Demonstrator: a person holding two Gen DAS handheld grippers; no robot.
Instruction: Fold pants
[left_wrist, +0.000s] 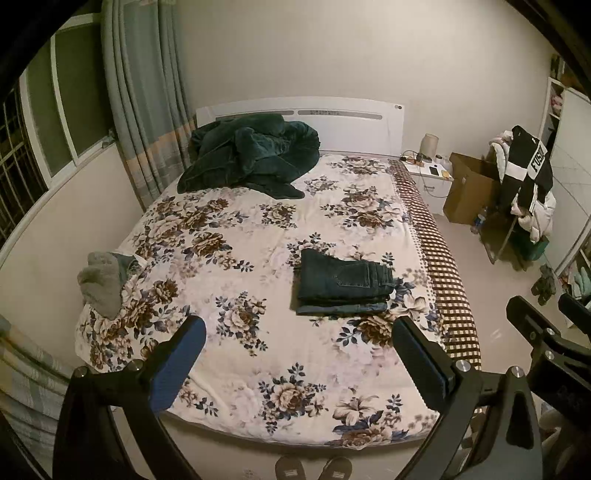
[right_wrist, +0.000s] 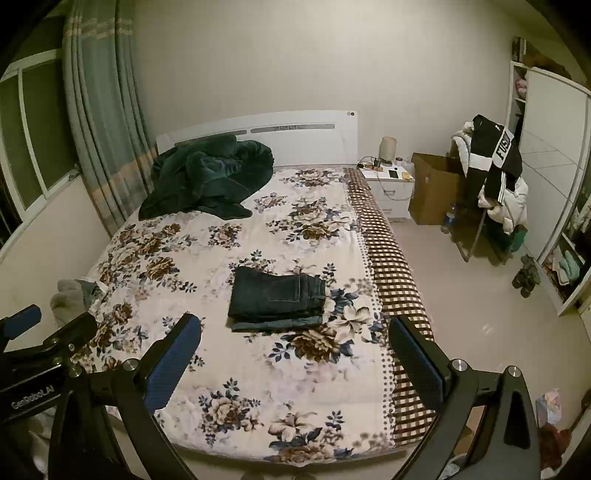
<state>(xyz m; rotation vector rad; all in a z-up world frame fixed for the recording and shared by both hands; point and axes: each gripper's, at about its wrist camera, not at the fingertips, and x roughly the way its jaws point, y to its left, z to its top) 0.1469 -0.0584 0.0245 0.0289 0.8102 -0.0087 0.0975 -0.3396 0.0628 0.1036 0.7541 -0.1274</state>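
A pair of dark blue jeans (left_wrist: 341, 282) lies folded into a neat flat stack on the floral bedspread (left_wrist: 240, 258), right of the bed's middle; the same jeans (right_wrist: 277, 297) show in the right wrist view. My left gripper (left_wrist: 299, 328) hangs open above the foot of the bed, well short of the jeans, with nothing between its fingers. Beside it my right gripper (right_wrist: 295, 326) also stands open and empty, back from the jeans. Each gripper shows at the edge of the other's view.
A dark green blanket (left_wrist: 251, 155) is heaped by the headboard. Grey clothes (left_wrist: 103, 280) lie at the bed's left edge. A nightstand (left_wrist: 428, 177), a cardboard box (left_wrist: 469, 192) and a clothes-laden chair (left_wrist: 524, 184) stand right of the bed. Slippers (left_wrist: 314, 469) are at the foot.
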